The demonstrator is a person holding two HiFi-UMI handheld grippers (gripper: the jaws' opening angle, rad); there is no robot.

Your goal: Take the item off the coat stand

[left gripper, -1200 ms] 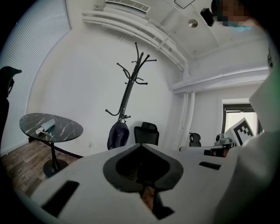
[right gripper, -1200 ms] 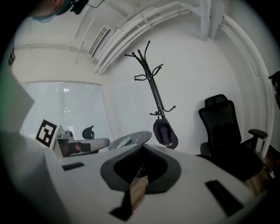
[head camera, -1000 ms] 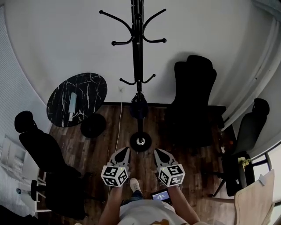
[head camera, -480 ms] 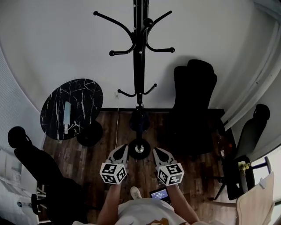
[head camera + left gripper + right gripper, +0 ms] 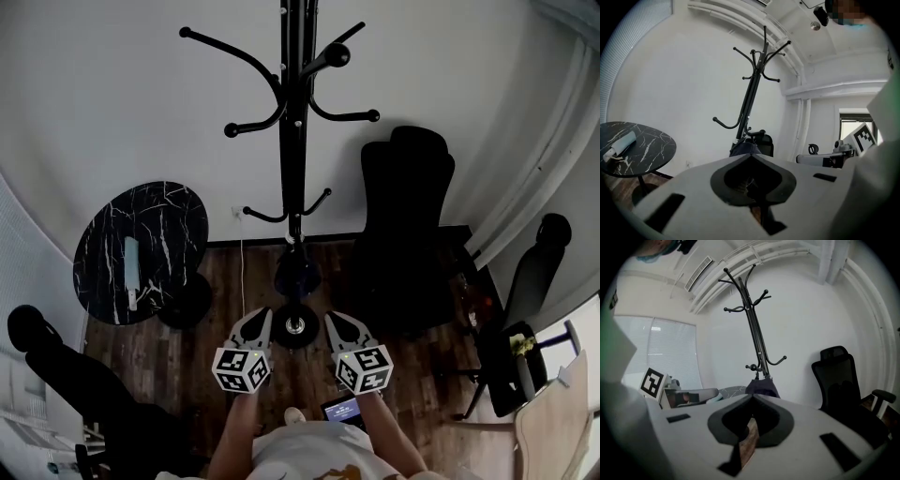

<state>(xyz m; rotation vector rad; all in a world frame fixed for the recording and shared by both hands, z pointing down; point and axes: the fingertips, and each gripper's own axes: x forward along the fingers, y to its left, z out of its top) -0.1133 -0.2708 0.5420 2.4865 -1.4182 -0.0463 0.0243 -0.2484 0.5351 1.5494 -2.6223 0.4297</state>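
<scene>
Both grippers are closed and empty: the left gripper (image 5: 262, 315) and the right gripper (image 5: 334, 318) each have their jaws met at the tips, with nothing between the pads. They are held side by side, low and near the person's body, pointing at the stand (image 5: 292, 141), and are well apart from it. The item (image 5: 298, 274) hangs low on the stand's pole, just under the lowest pair of hooks (image 5: 286, 211) and above the round base (image 5: 297, 327). It is a small, dark, blue-black bundle, soft-looking and wider at the bottom than at the top, where it gathers in toward the pole. What kind of thing it is cannot be told. In both gripper views it shows just over the jaw tips, straight ahead. The upper hooks are bare. Left of the stand is a round black marble table (image 5: 169, 220) with a pale long thing (image 5: 131, 272) lying on it, and right of the stand a black chair (image 5: 405, 225) stands against the white wall (image 5: 112, 94). The floor (image 5: 234, 281) is dark wood.
</scene>
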